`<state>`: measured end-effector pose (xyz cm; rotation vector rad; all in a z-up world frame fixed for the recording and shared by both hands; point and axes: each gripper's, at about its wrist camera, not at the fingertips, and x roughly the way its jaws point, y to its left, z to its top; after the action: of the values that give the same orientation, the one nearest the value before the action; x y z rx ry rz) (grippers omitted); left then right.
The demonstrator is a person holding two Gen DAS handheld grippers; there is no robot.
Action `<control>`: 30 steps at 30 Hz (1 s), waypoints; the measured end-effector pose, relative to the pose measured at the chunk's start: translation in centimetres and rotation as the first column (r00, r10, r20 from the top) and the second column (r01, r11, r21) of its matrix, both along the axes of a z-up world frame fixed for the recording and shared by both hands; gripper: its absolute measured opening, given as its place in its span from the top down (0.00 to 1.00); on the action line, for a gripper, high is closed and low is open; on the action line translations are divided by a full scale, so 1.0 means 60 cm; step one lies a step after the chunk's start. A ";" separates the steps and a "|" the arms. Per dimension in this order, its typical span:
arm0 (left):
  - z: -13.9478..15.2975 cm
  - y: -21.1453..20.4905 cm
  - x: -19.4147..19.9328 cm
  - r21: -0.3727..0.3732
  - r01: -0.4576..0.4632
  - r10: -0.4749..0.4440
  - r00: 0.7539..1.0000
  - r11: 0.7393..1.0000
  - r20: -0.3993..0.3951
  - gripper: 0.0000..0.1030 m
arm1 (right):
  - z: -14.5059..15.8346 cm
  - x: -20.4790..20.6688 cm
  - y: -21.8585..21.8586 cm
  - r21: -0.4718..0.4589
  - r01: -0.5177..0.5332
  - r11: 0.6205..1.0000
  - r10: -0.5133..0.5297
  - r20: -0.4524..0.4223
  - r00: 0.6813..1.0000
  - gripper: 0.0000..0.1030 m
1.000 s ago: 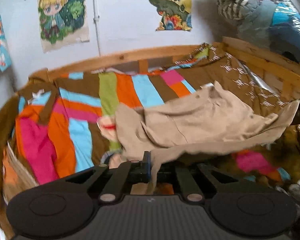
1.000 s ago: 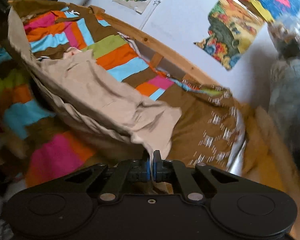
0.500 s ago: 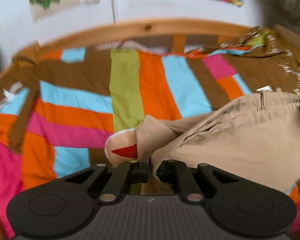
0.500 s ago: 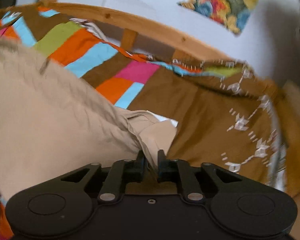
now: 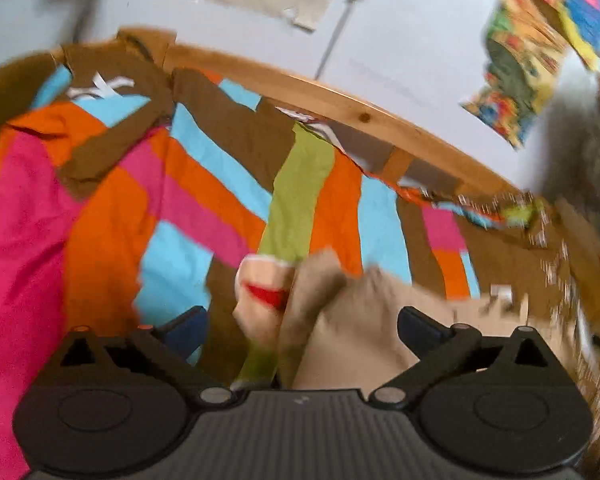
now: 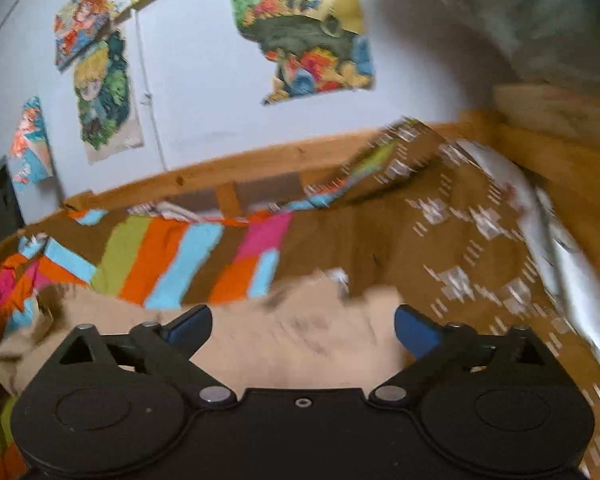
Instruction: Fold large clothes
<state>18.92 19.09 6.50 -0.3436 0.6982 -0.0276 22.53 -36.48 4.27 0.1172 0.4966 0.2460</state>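
Observation:
A beige garment [image 5: 364, 320] lies on the striped bedspread, with a pale piece bearing a red mark [image 5: 262, 288] at its left end. My left gripper [image 5: 300, 324] stands wide open over that end, with cloth between the spread fingers but not clamped. In the right wrist view the same beige garment [image 6: 296, 340] spreads flat below my right gripper [image 6: 302, 326], which is also wide open. Both views are blurred by motion.
The bedspread [image 5: 112, 216] has pink, orange, blue, green and brown stripes. A wooden bed rail [image 5: 340, 108] runs along the wall at the back. A brown patterned blanket [image 6: 452, 240] covers the right side. Posters [image 6: 308, 28] hang on the wall.
Both grippers were shut on the beige garment and held it up; they carried it forward, lowered it onto the bed and have opened, letting it go.

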 end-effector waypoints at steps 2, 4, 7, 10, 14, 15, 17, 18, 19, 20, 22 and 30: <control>-0.018 -0.016 -0.048 0.038 0.004 -0.004 1.000 0.999 0.005 0.01 | -0.026 -0.026 -0.011 -0.014 0.054 0.998 -0.054 -0.044 0.998 0.05; -0.044 -0.034 -0.081 0.052 -0.004 0.004 1.000 0.999 0.011 0.01 | -0.059 -0.043 -0.022 0.026 0.106 0.994 -0.102 -0.116 0.988 0.08; -0.069 -0.066 -0.098 0.121 -0.007 0.005 1.000 0.993 0.017 0.02 | -0.101 -0.064 -0.021 0.066 0.197 0.978 -0.183 -0.178 0.967 0.17; -0.080 -0.094 -0.097 0.255 0.029 -0.031 1.000 0.966 0.005 0.14 | -0.117 -0.084 -0.005 0.055 0.231 0.971 -0.222 -0.139 0.965 0.20; -0.085 -0.094 -0.090 0.268 -0.012 -0.010 0.997 0.963 0.079 0.29 | -0.118 -0.086 0.008 0.091 0.218 0.972 -0.204 -0.138 0.969 0.37; -0.085 -0.091 -0.089 0.241 -0.014 -0.008 0.996 0.970 0.092 0.37 | -0.119 -0.084 0.011 0.091 0.221 0.971 -0.207 -0.143 0.968 0.37; -0.086 -0.085 -0.087 0.199 -0.021 0.001 0.995 0.980 0.104 0.62 | -0.123 -0.080 0.015 0.094 0.242 0.966 -0.226 -0.155 0.962 0.42; -0.087 -0.081 -0.085 0.174 -0.017 -0.001 0.995 0.985 0.100 0.74 | -0.124 -0.078 0.013 0.108 0.259 0.960 -0.240 -0.160 0.957 0.46; -0.088 -0.075 -0.084 0.145 -0.022 0.008 0.996 0.989 0.094 0.84 | -0.125 -0.076 0.010 0.135 0.282 0.950 -0.258 -0.172 0.951 0.57; -0.088 -0.064 -0.085 0.101 -0.050 0.041 0.995 0.994 0.087 0.89 | -0.125 -0.072 0.004 0.165 0.301 0.939 -0.270 -0.186 0.945 0.69; -0.086 -0.035 -0.087 -0.025 -0.096 0.097 0.994 0.995 0.055 0.91 | -0.121 -0.069 -0.002 0.200 0.345 0.917 -0.305 -0.206 0.930 0.89; -0.107 0.089 -0.130 -0.620 -0.296 0.198 0.954 0.727 -0.224 0.94 | -0.010 -0.115 -0.025 0.387 0.391 0.835 -0.329 -0.218 0.919 0.97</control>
<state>11.12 24.46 0.10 -1.1260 0.7667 0.0116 15.66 -38.00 3.70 0.6565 0.5471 -0.0333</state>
